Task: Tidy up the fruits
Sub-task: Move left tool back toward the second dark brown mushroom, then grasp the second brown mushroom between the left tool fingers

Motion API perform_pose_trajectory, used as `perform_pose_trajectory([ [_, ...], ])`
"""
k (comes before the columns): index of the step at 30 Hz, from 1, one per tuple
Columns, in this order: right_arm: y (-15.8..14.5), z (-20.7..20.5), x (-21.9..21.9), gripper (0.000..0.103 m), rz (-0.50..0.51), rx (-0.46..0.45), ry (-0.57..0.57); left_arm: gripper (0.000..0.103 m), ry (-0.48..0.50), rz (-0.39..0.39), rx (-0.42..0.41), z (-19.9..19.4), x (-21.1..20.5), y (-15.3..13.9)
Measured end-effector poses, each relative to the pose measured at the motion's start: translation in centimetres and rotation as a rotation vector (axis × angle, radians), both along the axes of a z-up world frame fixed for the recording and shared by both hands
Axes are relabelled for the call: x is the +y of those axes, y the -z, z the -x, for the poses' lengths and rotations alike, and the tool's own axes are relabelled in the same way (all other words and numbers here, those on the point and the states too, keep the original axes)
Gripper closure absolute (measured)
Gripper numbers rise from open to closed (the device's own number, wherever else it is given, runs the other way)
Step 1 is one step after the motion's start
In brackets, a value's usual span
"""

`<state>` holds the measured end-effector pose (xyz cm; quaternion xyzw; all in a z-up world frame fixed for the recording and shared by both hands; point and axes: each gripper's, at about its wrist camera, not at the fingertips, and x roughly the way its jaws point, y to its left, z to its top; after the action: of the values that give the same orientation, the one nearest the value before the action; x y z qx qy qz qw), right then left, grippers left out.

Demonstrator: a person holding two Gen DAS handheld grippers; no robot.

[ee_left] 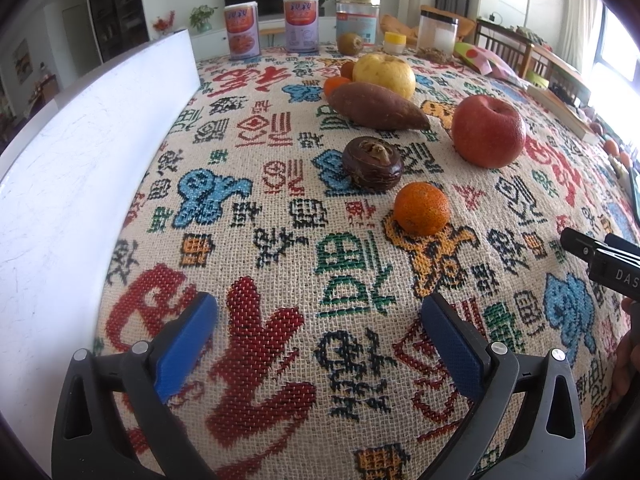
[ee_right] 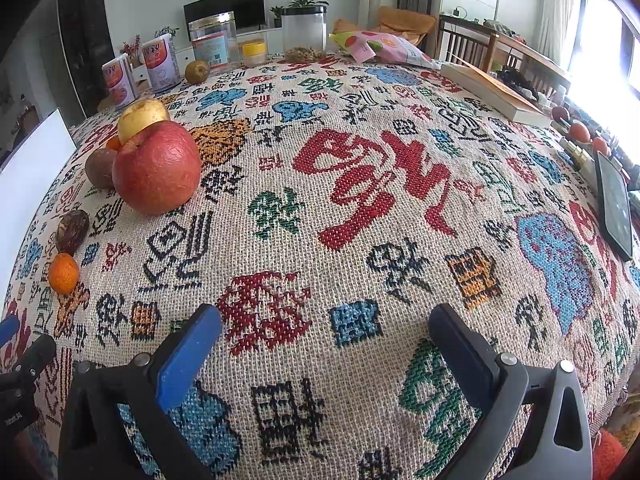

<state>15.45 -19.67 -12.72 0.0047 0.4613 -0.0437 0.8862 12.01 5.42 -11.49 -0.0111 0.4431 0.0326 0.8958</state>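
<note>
Apparently both hand-held grippers (ee_left: 320, 320) (ee_right: 325, 332) gape.

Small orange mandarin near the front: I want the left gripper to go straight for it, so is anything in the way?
Nothing visible. Only bare woven patterned tablecloth lies between the open left gripper and the small orange mandarin; the dark brown water chestnut sits behind it.

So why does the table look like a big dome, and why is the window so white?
Left wrist view: the fisheye lens bulges the patterned tablecloth and bends the white board; the red apple stays sharp. Right wrist view: same bulge, the window at the right is blown out by daylight, and the corners go dark.
</note>
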Motion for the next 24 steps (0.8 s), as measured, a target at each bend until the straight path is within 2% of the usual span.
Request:
perform_pose_trajectory([
  [20, 0.0, 0.2, 0.1, 0.000, -0.004, -0.003, -0.004, 0.001, 0.003, 0.023, 0.017, -0.2, 0.3, 0.0],
  [21, 0.0, 0.2, 0.1, 0.000, -0.004, -0.004, -0.004, 0.002, 0.006, 0.041, 0.030, -0.3, 0.4, -0.2],
  [24, 0.0, 0.2, 0.0, 0.000, -0.005, -0.004, -0.004, 0.002, 0.037, 0.164, 0.015, -1.5, 0.5, -1.8],
])
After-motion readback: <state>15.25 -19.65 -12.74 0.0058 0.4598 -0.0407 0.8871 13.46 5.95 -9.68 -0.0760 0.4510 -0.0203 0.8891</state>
